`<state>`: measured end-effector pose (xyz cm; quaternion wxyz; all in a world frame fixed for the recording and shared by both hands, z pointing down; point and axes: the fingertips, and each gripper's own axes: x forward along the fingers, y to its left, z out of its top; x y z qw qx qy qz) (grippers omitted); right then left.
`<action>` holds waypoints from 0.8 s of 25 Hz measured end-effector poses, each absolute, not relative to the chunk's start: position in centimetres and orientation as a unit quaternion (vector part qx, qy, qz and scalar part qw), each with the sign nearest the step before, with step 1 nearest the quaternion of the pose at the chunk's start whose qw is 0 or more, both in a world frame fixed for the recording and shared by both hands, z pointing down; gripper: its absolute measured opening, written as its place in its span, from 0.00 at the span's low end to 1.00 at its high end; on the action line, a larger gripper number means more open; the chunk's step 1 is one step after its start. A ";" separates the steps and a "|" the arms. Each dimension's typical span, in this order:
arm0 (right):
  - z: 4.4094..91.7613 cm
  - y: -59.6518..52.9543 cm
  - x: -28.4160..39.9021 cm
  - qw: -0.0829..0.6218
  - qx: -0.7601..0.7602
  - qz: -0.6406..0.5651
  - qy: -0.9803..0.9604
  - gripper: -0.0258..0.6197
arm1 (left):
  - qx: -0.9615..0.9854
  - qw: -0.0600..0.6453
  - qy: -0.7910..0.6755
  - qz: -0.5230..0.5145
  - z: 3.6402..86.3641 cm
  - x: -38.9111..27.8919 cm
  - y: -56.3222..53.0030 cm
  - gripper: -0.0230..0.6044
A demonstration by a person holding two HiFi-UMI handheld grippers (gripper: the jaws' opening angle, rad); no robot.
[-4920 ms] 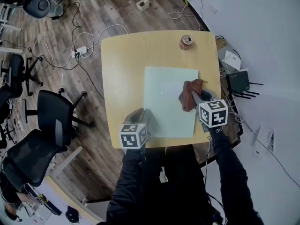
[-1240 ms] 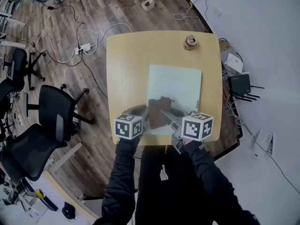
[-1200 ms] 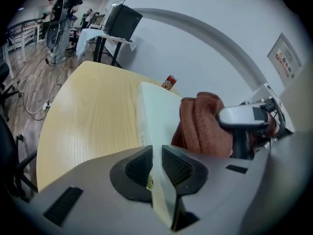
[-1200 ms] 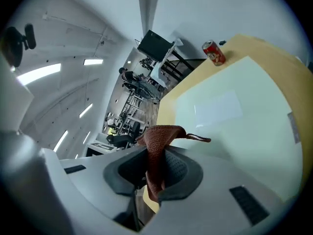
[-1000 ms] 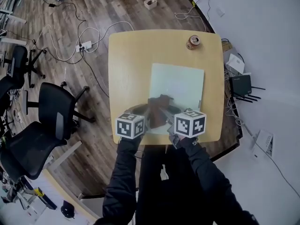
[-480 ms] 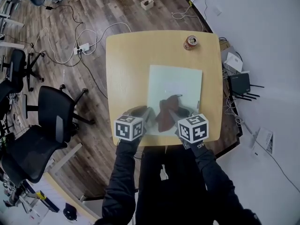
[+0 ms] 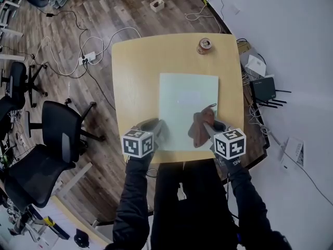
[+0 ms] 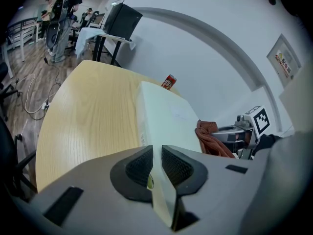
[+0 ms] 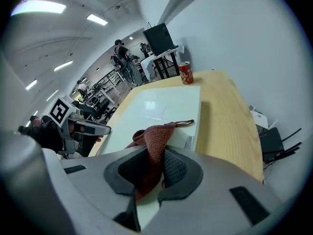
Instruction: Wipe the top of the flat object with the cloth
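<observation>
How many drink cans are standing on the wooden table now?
1. The can stands upright near the far edge of the table, beyond the flat object and apart from it. Another hidden one seems unlikely.

1. The flat board (image 7: 182,100) lies on the bench (image 7: 132,77), toward its right and near side.
2. The can (image 7: 205,46) stands near the bench's far right corner, beyond the board and apart from it.
3. The cloth (image 7: 197,132) rests on the board's near right part, between the jaws of the right gripper (image 7: 207,125).
4. The left gripper (image 7: 159,128) sits at the board's near left edge, with that edge between its jaws.
5. Office chairs (image 7: 57,134) stand on the floor (image 7: 114,14) left of the bench.
6. A power strip (image 7: 86,59) with cables lies on the floor off the bench's far left corner.
7. A router (image 7: 265,90) sits right of the bench.
</observation>
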<state>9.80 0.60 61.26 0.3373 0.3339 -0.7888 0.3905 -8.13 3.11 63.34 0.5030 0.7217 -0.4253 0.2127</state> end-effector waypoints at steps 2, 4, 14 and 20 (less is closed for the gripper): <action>61.3 0.7 10.9 0.340 0.338 0.390 -0.786 0.16 | 0.722 0.504 -0.425 0.211 63.4 -8.1 3.2 0.16; 61.4 0.7 11.9 0.344 0.342 0.387 -0.784 0.16 | 0.722 0.503 -0.424 0.213 63.4 -8.0 3.2 0.16; 60.0 0.9 15.6 0.350 0.361 0.383 -0.775 0.16 | 0.720 0.502 -0.429 0.216 63.4 -8.1 3.1 0.16; 54.2 2.1 10.7 0.260 0.320 0.426 -0.805 0.16 | 0.720 0.503 -0.427 0.217 63.3 -8.2 3.1 0.16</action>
